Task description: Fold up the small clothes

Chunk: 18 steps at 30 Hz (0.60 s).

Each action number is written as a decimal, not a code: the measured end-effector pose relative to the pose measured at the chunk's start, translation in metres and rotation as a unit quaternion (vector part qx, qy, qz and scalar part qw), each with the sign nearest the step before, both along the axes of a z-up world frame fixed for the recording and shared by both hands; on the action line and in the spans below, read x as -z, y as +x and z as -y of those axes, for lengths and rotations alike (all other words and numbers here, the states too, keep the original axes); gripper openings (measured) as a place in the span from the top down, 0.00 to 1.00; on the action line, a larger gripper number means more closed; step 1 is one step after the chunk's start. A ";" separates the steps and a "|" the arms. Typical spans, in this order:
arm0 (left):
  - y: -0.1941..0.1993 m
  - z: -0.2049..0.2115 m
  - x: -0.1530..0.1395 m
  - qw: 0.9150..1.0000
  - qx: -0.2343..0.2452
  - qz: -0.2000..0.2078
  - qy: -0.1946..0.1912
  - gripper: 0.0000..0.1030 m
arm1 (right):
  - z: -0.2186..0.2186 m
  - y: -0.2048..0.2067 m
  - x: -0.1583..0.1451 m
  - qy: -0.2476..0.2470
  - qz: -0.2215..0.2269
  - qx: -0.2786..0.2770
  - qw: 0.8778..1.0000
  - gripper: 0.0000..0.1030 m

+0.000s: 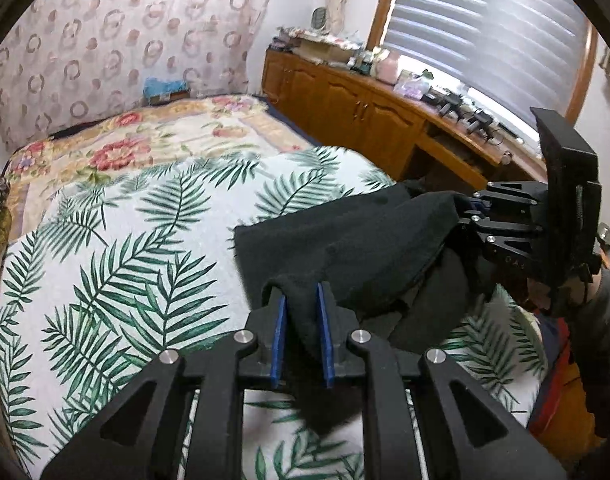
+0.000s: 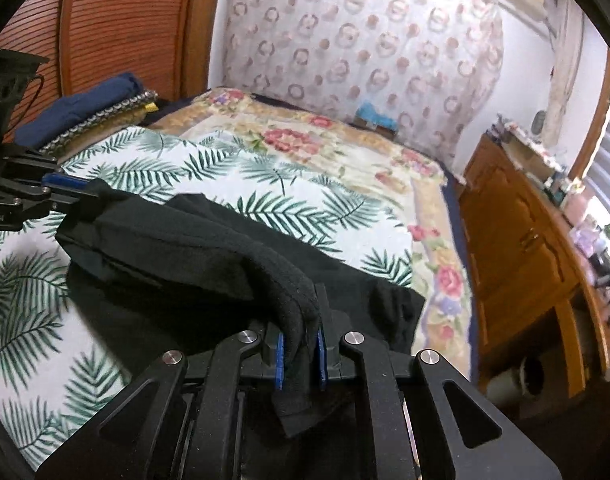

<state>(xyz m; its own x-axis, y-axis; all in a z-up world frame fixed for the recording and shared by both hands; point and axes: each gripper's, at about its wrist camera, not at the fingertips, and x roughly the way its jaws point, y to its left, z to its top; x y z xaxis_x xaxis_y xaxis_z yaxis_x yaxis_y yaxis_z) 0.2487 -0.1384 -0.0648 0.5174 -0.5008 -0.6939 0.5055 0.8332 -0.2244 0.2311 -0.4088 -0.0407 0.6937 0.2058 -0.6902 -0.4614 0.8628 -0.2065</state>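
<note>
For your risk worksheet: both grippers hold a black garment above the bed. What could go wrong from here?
1. The left gripper and right gripper pinch only bunched edges of the black garment; one may slip free.
2. The rest sags in creases onto the leaf-print cover, so the fold could land crooked.

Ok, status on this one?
Left gripper and right gripper both shut on black garment. Garment lifted over palm-leaf cover. Nothing in the way.

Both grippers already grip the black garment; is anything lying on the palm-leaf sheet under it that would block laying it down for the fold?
Nothing visible does. The left gripper and right gripper each pinch an edge of the black garment, and the palm-leaf sheet around it shows bare. The folded pile sits off at the bed's far left corner.
</note>
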 end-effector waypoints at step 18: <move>0.009 -0.026 -0.002 1.000 -0.021 0.005 0.014 0.49 | 0.006 0.046 0.009 0.018 -0.047 -0.014 0.999 0.78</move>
